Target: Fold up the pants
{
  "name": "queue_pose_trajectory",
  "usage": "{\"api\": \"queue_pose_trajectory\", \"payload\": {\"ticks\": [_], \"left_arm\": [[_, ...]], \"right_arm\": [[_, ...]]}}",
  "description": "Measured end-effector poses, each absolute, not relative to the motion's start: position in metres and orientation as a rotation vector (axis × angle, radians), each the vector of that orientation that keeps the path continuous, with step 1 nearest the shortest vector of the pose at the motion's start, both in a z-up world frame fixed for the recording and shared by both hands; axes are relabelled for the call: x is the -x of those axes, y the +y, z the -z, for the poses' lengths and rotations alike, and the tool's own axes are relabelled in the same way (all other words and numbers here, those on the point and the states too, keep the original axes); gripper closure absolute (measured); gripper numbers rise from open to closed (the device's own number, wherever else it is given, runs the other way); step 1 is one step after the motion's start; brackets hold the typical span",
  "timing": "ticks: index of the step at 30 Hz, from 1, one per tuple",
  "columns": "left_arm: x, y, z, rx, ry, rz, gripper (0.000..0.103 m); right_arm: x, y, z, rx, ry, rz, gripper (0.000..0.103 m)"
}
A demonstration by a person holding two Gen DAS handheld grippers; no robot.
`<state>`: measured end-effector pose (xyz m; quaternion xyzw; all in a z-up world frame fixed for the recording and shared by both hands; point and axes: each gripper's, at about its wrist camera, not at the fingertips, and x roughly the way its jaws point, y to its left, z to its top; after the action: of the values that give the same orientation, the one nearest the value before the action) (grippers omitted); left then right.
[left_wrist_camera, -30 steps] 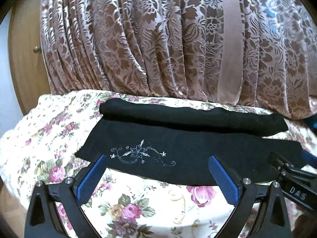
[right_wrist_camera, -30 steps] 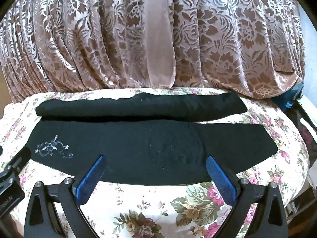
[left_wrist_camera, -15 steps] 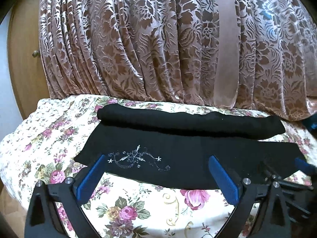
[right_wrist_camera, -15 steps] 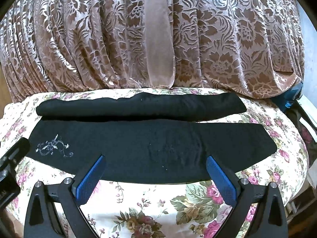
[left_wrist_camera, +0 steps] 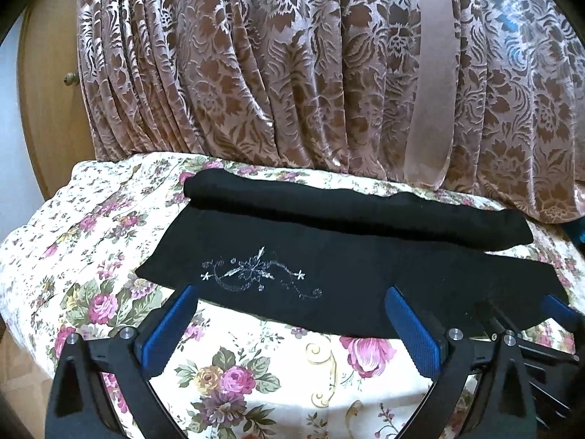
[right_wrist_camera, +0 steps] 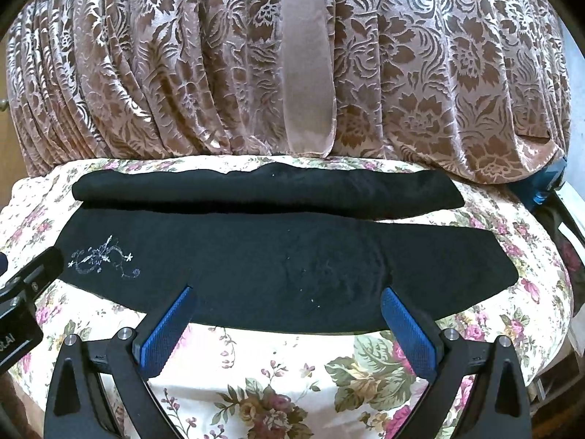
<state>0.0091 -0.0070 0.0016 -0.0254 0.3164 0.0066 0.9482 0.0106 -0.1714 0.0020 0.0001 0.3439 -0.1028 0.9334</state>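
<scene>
Black pants (left_wrist_camera: 365, 274) (right_wrist_camera: 292, 256) lie flat across a floral tablecloth, one leg nearer me and the other leg (left_wrist_camera: 347, 208) (right_wrist_camera: 263, 192) behind it. A silver embroidered flourish (left_wrist_camera: 256, 274) (right_wrist_camera: 102, 259) marks the left end. My left gripper (left_wrist_camera: 292, 307) is open just short of the near hem, below the embroidery. My right gripper (right_wrist_camera: 287, 311) is open at the near hem, toward the middle-right of the pants. Nothing is between either pair of blue pads. Each view shows part of the other gripper at its edge.
A pink-brown patterned curtain (left_wrist_camera: 292, 73) hangs right behind the table's far edge. The floral tablecloth (left_wrist_camera: 274, 366) drops off at left and right. A wooden cupboard door (left_wrist_camera: 47, 91) stands at far left, a blue object (right_wrist_camera: 544, 186) at far right.
The left gripper has tipped and shifted slightly, so the pants sit a little differently in its view. The right view is almost the same. Both stay open.
</scene>
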Motion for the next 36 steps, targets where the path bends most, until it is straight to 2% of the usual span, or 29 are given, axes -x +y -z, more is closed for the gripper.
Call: {"api": "queue_pose_trajectory", "payload": {"ticks": [33,36], "left_arm": [[-0.001,-0.004,0.006,0.048,0.68,-0.012,0.0],[-0.006,-0.004,0.015,0.083,0.739,0.027,0.0]], "right_arm": [[-0.009,-0.166,0.012,-0.021,0.748,0.158,0.0],[-0.011,-0.168,0.014,-0.022,0.765,0.16,0.0]]}}
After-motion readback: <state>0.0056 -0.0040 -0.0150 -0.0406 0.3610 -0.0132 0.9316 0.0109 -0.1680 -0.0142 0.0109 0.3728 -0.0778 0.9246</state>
